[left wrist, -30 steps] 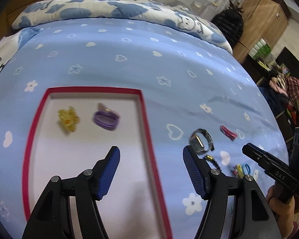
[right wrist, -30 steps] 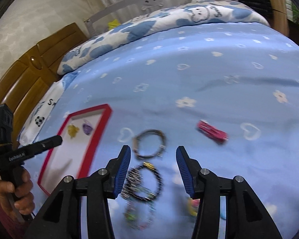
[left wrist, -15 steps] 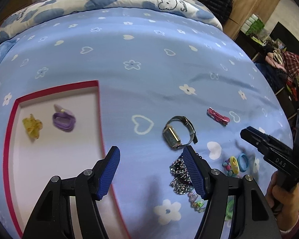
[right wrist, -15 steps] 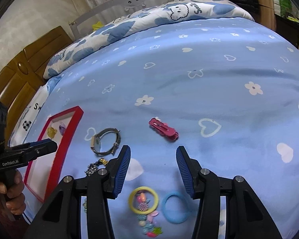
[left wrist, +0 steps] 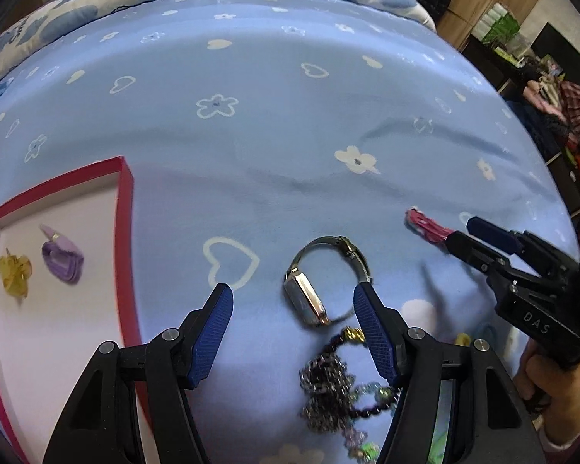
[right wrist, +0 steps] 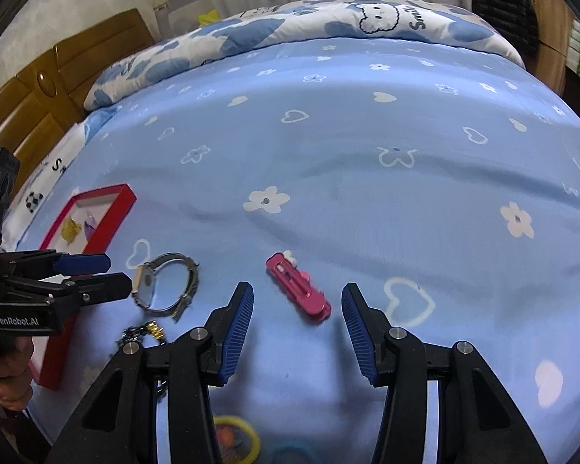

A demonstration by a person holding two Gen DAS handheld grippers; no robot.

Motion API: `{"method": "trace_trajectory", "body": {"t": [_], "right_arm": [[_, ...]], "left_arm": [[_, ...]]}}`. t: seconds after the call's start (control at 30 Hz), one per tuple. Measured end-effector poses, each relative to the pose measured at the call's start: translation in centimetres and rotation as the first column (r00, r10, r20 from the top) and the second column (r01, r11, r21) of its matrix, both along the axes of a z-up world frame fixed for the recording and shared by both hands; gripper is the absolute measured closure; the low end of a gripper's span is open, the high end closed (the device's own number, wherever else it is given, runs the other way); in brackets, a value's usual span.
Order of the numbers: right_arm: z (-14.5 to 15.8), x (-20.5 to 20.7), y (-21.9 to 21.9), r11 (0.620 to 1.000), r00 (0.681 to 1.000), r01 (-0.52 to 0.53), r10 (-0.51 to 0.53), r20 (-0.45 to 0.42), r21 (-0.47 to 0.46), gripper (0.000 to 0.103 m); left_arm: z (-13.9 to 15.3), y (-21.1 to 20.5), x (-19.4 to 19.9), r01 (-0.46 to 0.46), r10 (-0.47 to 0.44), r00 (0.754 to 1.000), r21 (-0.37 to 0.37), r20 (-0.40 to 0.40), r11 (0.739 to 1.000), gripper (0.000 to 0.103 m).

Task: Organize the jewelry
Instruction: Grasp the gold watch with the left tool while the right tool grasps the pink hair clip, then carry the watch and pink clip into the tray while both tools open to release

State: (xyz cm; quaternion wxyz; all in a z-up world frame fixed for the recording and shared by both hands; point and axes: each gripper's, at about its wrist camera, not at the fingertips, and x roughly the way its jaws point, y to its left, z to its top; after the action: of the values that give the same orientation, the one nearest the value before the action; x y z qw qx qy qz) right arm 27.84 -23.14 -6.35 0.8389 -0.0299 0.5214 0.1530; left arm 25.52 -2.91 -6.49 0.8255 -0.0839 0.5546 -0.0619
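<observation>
Two hair things already sit in my red tray [left wrist: 125, 228]. The watch [left wrist: 323, 278], pink clip [right wrist: 298, 287] and bead chains [left wrist: 330, 390] still lie on the bed. My left claw [left wrist: 293, 328] hangs wide over the watch. My right claw [right wrist: 297, 331] is wide and empty by the clip.

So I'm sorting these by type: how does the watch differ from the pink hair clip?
The watch is a silvery closed loop with a flat face, standing on its edge; the pink hair clip is a straight bar lying flat. The watch sits nearer the red tray, and the clip lies further right. The watch lies ahead of the left gripper, the clip between the right gripper fingers. Both rest on the blue bedsheet, ungripped.
</observation>
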Motion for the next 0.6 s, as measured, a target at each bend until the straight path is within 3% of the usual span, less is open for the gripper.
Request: {"method": "trace_trajectory", "body": {"t": [0.07, 0.13, 0.23, 0.3, 0.33, 0.37, 0.43, 0.6], "right_arm": [[-0.5, 0.5, 0.2, 1.000, 1.000, -0.007, 0.007, -0.008, -0.016, 0.054], [-1.1, 0.8, 0.4, 0.999, 1.000, -0.024, 0.023, -0.022, -0.027, 0.054], [-1.8, 0.9, 0.7, 0.998, 0.999, -0.040, 0.038, -0.034, -0.044, 0.056], [-2.0, 1.0, 0.9, 0.998, 0.998, -0.046, 0.044, -0.042, -0.048, 0.069], [-2.1, 1.0, 0.9, 0.998, 0.998, -0.046, 0.044, -0.044, -0.051, 0.081], [-2.1, 1.0, 0.9, 0.998, 0.998, -0.041, 0.039, -0.046, -0.052, 0.087], [-2.1, 0.8, 1.0, 0.998, 0.998, -0.040, 0.038, -0.049, -0.045, 0.087], [-1.3, 0.0, 1.0, 1.000, 0.999, -0.028, 0.027, -0.040, -0.009, 0.087]], "left_arm": [[-0.8, -0.4, 0.6, 0.001, -0.001, 1.000, 0.023, -0.017, 1.000, 0.042], [-1.6, -0.8, 1.1, 0.010, -0.009, 0.999, 0.038, -0.036, 0.999, 0.056], [-2.4, -1.2, 1.7, 0.026, -0.024, 0.999, 0.041, -0.049, 0.999, 0.070], [-2.5, -1.5, 1.9, 0.038, -0.036, 0.999, 0.048, -0.041, 0.998, 0.081], [-2.5, -1.7, 1.9, 0.044, -0.042, 0.998, 0.046, -0.040, 0.998, 0.086], [-2.6, -1.7, 2.0, 0.045, -0.043, 0.998, 0.049, -0.037, 0.998, 0.087], [-2.7, -1.6, 2.1, 0.044, -0.043, 0.999, 0.048, -0.029, 0.998, 0.093], [-2.4, -1.0, 1.4, 0.036, -0.036, 0.999, 0.028, -0.006, 0.999, 0.096]]}}
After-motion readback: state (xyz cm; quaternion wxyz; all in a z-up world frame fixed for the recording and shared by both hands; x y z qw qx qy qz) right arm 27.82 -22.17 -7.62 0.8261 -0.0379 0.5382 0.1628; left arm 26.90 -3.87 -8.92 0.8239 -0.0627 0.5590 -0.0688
